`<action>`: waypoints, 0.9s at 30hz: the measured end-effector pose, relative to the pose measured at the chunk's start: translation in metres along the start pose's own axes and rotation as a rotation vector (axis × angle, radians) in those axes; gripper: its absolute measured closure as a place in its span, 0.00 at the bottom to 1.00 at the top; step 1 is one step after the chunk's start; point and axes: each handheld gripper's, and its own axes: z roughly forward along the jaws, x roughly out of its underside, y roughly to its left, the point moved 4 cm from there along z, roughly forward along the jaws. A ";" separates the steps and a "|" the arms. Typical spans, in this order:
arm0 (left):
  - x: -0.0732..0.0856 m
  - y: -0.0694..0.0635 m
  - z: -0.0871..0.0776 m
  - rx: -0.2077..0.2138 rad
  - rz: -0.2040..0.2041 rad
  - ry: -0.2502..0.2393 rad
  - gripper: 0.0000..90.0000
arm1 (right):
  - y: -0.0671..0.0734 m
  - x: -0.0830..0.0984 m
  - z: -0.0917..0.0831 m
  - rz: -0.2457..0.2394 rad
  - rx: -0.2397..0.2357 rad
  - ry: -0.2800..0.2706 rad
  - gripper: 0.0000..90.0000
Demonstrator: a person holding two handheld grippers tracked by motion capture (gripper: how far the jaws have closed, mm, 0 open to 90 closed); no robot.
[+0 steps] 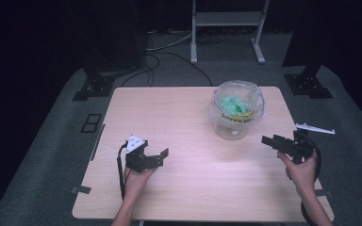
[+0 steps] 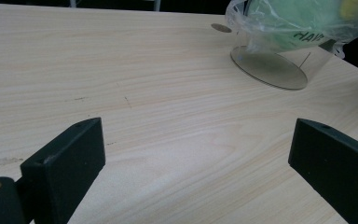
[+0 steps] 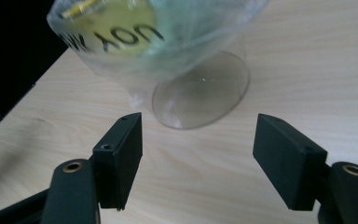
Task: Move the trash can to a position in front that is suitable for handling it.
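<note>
Clear plastic container (image 1: 235,123), round, on a flat disc-like base, lined with a thin crinkled transparent bag (image 1: 257,101) with black lettering; inside, crumpled green material (image 1: 231,104) and a small yellow item (image 1: 246,113); it stands on the far right part of the table, near the right edge and short of the far one. Table (image 1: 179,117): pale wood-grain laminate, matte, rounded corners, with broad bare surface across its middle and left. Left gripper (image 1: 162,155): black, blocky, matte jaws spread wide with nothing between them, held low over the near-left of the table and well apart from the container. Right gripper (image 1: 268,141): same build, jaws released and empty, pointing at the container from near the right edge, just short of it. The left gripper view adds faint dark scuffs (image 2: 126,99) in the grain and a small round cap (image 2: 222,28) set in the tabletop beside the container's base (image 2: 270,70). The right gripper view adds the base (image 3: 200,95) close up, glossy and see-through, and the bag's lettering (image 3: 121,39) seen upside down. The high view adds grey carpet (image 1: 42,155), dark stand feet (image 1: 94,87), cables (image 1: 165,59) and a light metal frame (image 1: 226,28) beyond the far edge
</note>
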 end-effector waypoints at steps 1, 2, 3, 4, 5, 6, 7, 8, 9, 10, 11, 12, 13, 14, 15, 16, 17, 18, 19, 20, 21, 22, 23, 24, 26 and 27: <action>0.000 0.000 0.000 0.001 0.001 -0.002 0.03 | 0.002 -0.005 0.001 -0.004 -0.005 -0.003 0.36; 0.000 0.000 0.000 0.000 0.002 -0.002 0.03 | 0.004 -0.010 0.002 -0.004 -0.011 -0.006 0.36; -0.001 0.000 -0.001 -0.001 0.002 -0.002 0.03 | 0.006 -0.015 0.002 -0.004 -0.012 -0.012 0.36; -0.001 0.000 -0.001 -0.001 0.002 -0.003 0.03 | 0.007 -0.020 0.002 -0.004 -0.014 -0.019 0.36; -0.001 0.000 -0.001 -0.001 0.002 -0.004 0.03 | 0.009 -0.025 0.002 -0.003 -0.019 -0.026 0.36; -0.001 0.000 -0.001 -0.001 0.002 -0.003 0.03 | 0.011 -0.030 0.002 -0.006 -0.019 -0.031 0.36; -0.001 0.000 -0.001 -0.002 -0.001 -0.004 0.03 | 0.013 -0.035 0.003 -0.007 -0.019 -0.033 0.36; 0.000 0.001 -0.001 -0.002 -0.003 -0.005 0.03 | 0.014 -0.039 0.003 -0.006 -0.020 -0.039 0.36; 0.000 0.001 -0.001 -0.002 -0.004 -0.004 0.03 | 0.015 -0.044 0.003 -0.004 -0.022 -0.044 0.36; 0.000 0.001 -0.001 -0.002 -0.004 -0.004 0.03 | 0.016 -0.049 0.004 -0.001 -0.023 -0.047 0.36; 0.000 0.001 -0.001 -0.002 -0.004 -0.005 0.03 | 0.017 -0.054 0.005 0.003 -0.024 -0.053 0.36; 0.000 0.001 -0.001 -0.003 -0.005 -0.007 0.03 | 0.017 -0.058 0.005 0.009 -0.025 -0.055 0.36; 0.000 0.001 -0.001 -0.004 -0.005 -0.005 0.03 | 0.018 -0.062 0.007 0.014 -0.027 -0.058 0.36; 0.000 0.001 -0.001 -0.004 -0.007 -0.006 0.03 | 0.019 -0.066 0.008 0.020 -0.026 -0.059 0.36; 0.000 0.001 -0.001 -0.004 -0.008 -0.007 0.03 | 0.019 -0.070 0.009 0.028 -0.028 -0.062 0.36; 0.000 0.002 -0.001 -0.004 -0.008 -0.005 0.03 | 0.020 -0.074 0.011 0.033 -0.029 -0.068 0.36; 0.000 0.002 -0.001 -0.004 -0.007 -0.003 0.03 | 0.021 -0.077 0.013 0.036 -0.028 -0.066 0.36; 0.000 0.002 -0.001 -0.004 -0.009 -0.004 0.03 | 0.022 -0.081 0.015 0.040 -0.026 -0.063 0.36; 0.000 0.003 -0.001 -0.006 -0.007 -0.003 0.03 | 0.022 -0.084 0.018 0.044 -0.020 -0.061 0.36; 0.000 0.003 -0.001 -0.007 -0.008 -0.005 0.03 | 0.023 -0.087 0.021 0.048 -0.013 -0.054 0.36; 0.000 0.004 -0.002 -0.007 -0.008 -0.005 0.03 | 0.023 -0.090 0.025 0.050 0.001 -0.046 0.36; 0.000 0.004 -0.002 -0.007 -0.007 -0.006 0.03 | 0.023 -0.091 0.028 0.054 0.012 -0.040 0.36; 0.000 0.004 -0.002 -0.008 -0.008 -0.006 0.03 | 0.023 -0.093 0.031 0.053 0.025 -0.032 0.36; 0.000 0.004 -0.002 -0.009 -0.011 -0.008 0.03 | 0.023 -0.094 0.035 0.057 0.031 -0.028 0.37; 0.000 0.005 -0.003 -0.010 -0.012 -0.008 0.03 | 0.024 -0.096 0.042 0.057 0.056 -0.010 0.40; 0.000 0.005 -0.003 -0.011 -0.014 -0.007 0.03 | 0.023 -0.095 0.046 0.062 0.066 0.004 0.42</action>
